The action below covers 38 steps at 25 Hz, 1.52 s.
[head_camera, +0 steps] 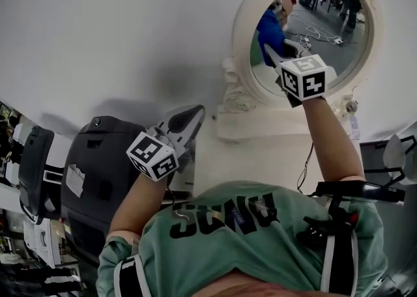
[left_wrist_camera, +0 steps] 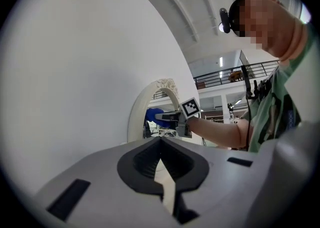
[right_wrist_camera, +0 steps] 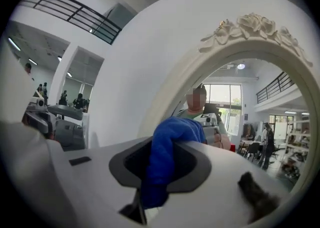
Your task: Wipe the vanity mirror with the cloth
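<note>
Vanity mirror stood upright on a pale tabletop, backed close against the white wall. The right gripper was raised to the glass, its jaws clamped on a blue cloth that bulged out past the tips. The cloth lay at the left part of the glass, just beside the inner rim of the ornate frame.

The left gripper hung low and well apart from the mirror, above a black machine. Its jaws were together, with nothing between them.

Assessment: wiping appeared to be under way. No streaks or marks showed, so the share of glass already covered could not be told.

Clearances: open glass lay to the right of the cloth. The raised frame bounded every stroke, and its carved top could snag the cloth.
</note>
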Tool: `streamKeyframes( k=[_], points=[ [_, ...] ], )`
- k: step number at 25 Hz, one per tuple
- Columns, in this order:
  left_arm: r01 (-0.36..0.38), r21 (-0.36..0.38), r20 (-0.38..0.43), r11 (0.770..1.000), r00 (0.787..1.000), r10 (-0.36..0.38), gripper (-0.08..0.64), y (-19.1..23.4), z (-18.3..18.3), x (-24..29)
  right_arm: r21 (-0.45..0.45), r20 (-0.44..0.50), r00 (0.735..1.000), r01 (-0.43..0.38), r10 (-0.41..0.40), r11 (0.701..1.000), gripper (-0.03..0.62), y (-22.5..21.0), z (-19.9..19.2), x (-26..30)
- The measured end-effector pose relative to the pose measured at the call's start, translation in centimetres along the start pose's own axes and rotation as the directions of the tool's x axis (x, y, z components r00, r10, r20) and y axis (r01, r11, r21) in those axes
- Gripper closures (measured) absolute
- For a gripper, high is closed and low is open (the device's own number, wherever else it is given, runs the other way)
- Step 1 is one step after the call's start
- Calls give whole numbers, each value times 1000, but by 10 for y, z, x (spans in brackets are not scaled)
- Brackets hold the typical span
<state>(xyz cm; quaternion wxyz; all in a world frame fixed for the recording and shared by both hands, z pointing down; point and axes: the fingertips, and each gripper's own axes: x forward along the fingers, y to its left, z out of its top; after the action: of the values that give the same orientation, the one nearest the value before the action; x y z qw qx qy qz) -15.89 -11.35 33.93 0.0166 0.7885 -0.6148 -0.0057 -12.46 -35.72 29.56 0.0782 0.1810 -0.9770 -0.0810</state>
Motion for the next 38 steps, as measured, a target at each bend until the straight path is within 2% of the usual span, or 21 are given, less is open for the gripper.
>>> streamKeyframes(
  k=[4, 6, 11, 14, 17, 19, 21, 23, 24, 26, 28, 30, 31, 33, 36, 38],
  points=[
    [41, 19, -7, 999, 999, -41, 560, 21, 1, -5, -93, 49, 991, 125, -121, 988, 512, -11, 30, 15],
    [50, 27, -5, 998, 999, -50, 560, 31, 2, -9, -129, 76, 985, 165, -156, 978, 512, -17, 41, 22],
    [50, 13, -9, 999, 999, -50, 560, 50, -2, -19, -174, 122, 974, 209, -189, 962, 512, -28, 50, 27],
    [47, 8, -20, 999, 999, -47, 560, 59, -4, -20, -240, 137, 972, 218, -189, 946, 515, -25, 48, 29],
    [51, -1, -30, 999, 998, -51, 560, 62, -8, -15, -355, 108, 980, 197, -169, 914, 517, -12, 36, 36],
    [58, -9, -37, 998, 998, -58, 560, 61, -11, -11, -414, 62, 988, 155, -142, 897, 517, 0, 17, 43],
    [65, -16, -43, 998, 997, -66, 560, 59, -15, -7, -459, -23, 995, 80, -102, 885, 517, 16, -19, 51],
    [71, -20, -52, 997, 996, -72, 560, 57, -18, -4, -502, -152, 987, -26, -59, 864, 517, 32, -71, 60],
    [72, -23, -57, 997, 996, -73, 560, 57, -20, -3, -522, -226, 973, -84, -42, 849, 517, 38, -101, 63],
    [70, -31, -66, 997, 995, -72, 560, 58, -24, -2, -551, -369, 929, -194, -28, 811, 517, 44, -159, 66],
    [66, -38, -77, 997, 995, -69, 560, 59, -28, -2, -567, -504, 863, -299, -36, 767, 517, 42, -211, 64],
    [60, -46, -83, 997, 994, -64, 560, 60, -33, -2, -566, -623, 780, -396, -61, 723, 517, 33, -257, 58],
    [57, -52, -86, 997, 994, -62, 560, 60, -35, -2, -559, -665, 744, -432, -71, 707, 517, 28, -274, 55],
    [52, -64, -94, 997, 994, -58, 560, 60, -39, -3, -537, -719, 691, -478, -79, 695, 517, 22, -295, 50],
    [43, -76, -100, 996, 994, -50, 560, 60, -44, -5, -509, -764, 640, -518, -84, 688, 517, 19, -305, 47],
    [41, -77, -94, 996, 994, -48, 560, 60, -44, -7, -503, -773, 628, -523, -88, 688, 517, 18, -306, 47]
  ],
)
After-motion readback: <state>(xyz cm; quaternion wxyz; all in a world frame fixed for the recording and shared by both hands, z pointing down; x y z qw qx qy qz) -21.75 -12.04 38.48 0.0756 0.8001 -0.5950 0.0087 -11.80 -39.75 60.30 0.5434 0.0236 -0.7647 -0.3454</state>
